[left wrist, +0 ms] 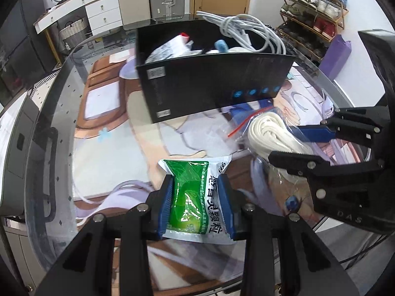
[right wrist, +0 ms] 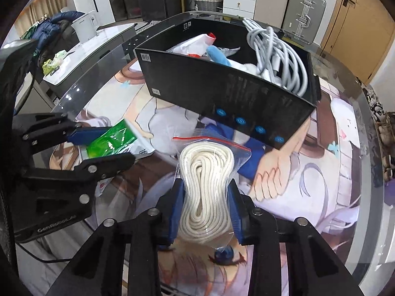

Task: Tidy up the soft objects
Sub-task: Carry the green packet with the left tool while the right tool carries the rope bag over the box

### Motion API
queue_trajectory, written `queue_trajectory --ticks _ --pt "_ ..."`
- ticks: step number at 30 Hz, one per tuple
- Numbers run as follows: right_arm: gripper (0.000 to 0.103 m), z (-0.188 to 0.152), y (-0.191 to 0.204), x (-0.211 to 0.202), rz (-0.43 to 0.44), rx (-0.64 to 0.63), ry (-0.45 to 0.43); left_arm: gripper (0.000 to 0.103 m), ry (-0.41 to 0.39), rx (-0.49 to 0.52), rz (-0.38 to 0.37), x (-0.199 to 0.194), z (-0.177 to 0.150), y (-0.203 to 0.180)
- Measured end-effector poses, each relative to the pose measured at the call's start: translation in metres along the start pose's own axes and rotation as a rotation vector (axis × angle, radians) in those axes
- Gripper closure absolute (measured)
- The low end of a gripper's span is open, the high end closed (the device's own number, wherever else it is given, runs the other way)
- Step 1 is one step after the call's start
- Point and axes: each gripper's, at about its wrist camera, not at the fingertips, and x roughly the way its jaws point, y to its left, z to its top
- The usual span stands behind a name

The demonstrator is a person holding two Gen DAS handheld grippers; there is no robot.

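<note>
Kettle (right wrist: 85,26) appears only in right wrist view.

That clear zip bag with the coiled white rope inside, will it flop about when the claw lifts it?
Probably yes. The clear zip bag of coiled white rope already pinches to a waist between the right claw, so it looks soft. Its loose plastic top with the red seal strip would likely sag, and the film may slip.
</note>
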Motion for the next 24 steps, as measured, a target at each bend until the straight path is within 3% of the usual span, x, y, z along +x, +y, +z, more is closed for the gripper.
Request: queue_trajectory --ticks 9,24 --pt "0.07 -0.01 -0.007 -0.015 0.008 0.005 -0.023 0.069 -0.045 0.054 0.0 -0.011 0.006 -0.021" --pt "0.07 -0.009 -0.001 -0.025 0.011 -0.007 -0.044 0.069 -0.071 0.055 -0.007 -0.02 0.007 -0.02"
